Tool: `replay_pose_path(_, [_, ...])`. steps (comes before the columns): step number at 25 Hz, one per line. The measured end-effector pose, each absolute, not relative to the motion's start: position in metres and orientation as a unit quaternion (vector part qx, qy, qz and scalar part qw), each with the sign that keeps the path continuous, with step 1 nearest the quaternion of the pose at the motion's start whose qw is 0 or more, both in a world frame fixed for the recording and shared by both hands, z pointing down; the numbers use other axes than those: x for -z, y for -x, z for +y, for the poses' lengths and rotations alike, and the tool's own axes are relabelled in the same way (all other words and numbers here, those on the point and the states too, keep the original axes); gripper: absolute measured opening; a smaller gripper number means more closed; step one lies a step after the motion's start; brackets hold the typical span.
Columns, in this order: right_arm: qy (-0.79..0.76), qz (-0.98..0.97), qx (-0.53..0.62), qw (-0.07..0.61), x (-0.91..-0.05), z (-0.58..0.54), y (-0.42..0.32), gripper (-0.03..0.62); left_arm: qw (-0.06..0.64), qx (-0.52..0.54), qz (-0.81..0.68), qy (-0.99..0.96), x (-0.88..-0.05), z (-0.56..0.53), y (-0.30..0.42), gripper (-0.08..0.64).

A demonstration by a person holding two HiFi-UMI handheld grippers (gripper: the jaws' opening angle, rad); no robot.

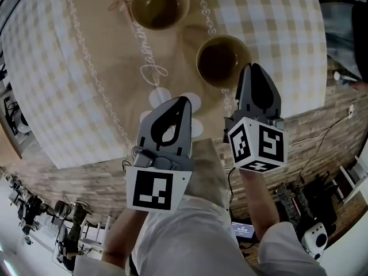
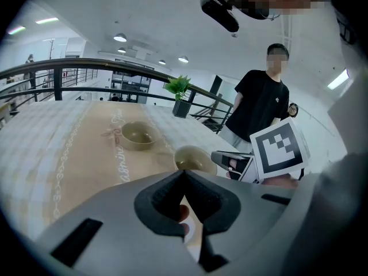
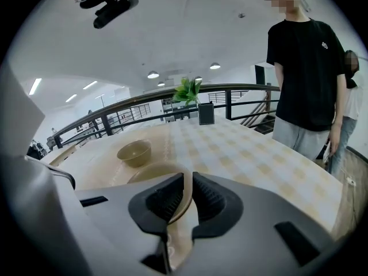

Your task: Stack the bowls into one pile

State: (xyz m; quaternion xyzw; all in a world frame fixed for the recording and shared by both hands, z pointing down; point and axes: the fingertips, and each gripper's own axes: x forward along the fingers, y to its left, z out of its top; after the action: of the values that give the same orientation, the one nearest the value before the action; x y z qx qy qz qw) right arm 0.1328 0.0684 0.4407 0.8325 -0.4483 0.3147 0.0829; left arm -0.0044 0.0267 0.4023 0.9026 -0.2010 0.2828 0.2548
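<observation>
Olive near bowl (image 1: 223, 61) sits on the table, its right rim pinched in the right gripper (image 1: 252, 67). Far bowl (image 1: 159, 4) lies farther, to the left. Left gripper (image 1: 183, 99) is closed, empty.

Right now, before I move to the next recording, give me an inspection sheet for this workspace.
Surface: round table under a checked cloth with a beige runner.
Job's things: far bowl and near bowl, upright, apart, not yet stacked.
Clutter: nothing seen.
Grippers: left gripper shut, empty, short of the bowls; right gripper shut on the near bowl's rim.
Cables: cable trailing over the floor.
Surroundings: person in black T-shirt beside the table, railing, potted plant.
</observation>
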Motion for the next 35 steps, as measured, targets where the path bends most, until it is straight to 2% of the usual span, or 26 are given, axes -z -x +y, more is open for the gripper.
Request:
replay_pose_path(11, [-0.823, -0.475, -0.305, 0.07, -0.394, 0.077, -0.113, 0.04, 0.229, -0.272, -0.21, -0.911, -0.362, 0.035, 0.022, 0.018])
replay_pose_path(26, [-0.801, -0.513, -0.297, 0.086, -0.273, 0.089, -0.04, 0.04, 0.212, -0.242, -0.176, -0.93, -0.261, 0.021, 0.084, 0.018])
replay_pose_path(30, [-0.787, -0.538, -0.285, 0.104, -0.258, 0.088, -0.043, 0.04, 0.229, -0.224, -0.204, -0.925, -0.258, 0.02, 0.09, 0.018])
replay_pose_path(35, [-0.754, -0.58, -0.286, 0.112, -0.279, 0.096, -0.079, 0.04, 0.236, -0.215, -0.263, -0.91, -0.268, 0.036, 0.064, 0.018])
